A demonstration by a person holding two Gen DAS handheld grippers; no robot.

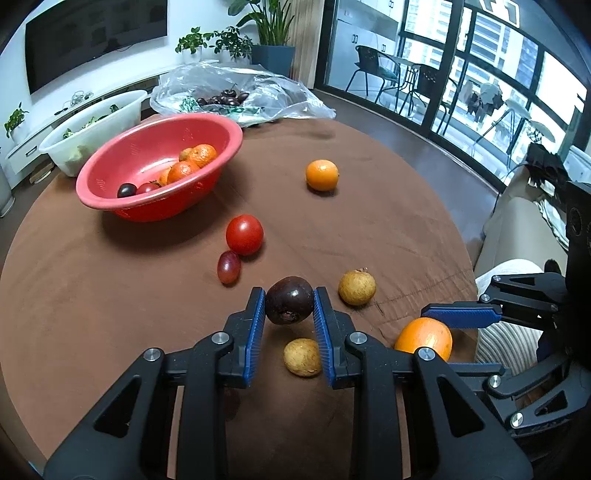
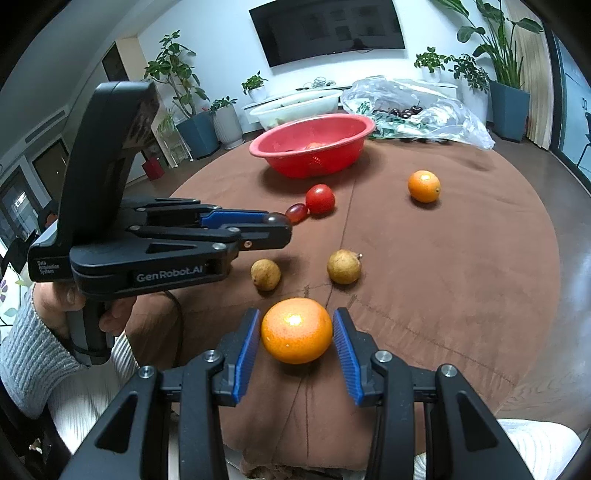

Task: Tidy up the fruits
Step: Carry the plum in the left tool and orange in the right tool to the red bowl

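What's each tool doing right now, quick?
Left tool: shut on the dark purple fruit, lifted.
Right tool: shut on the orange.

Table cloth (image 1: 110, 314) is plain brown, bowl (image 1: 110, 184) is coral red. Dark purple plum (image 1: 289, 301) sits between blue ribbed pads (image 1: 255, 332). Orange (image 2: 296, 330) is bright orange, tomato (image 1: 244, 235) glossy red, grape (image 1: 228, 267) reddish purple, two longans (image 1: 357, 287) dull tan.

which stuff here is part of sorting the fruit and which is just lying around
Job: red bowl, dark plum, oranges, tomato, grape, longans.
Lying about: plastic bag, white tub, TV, plants.
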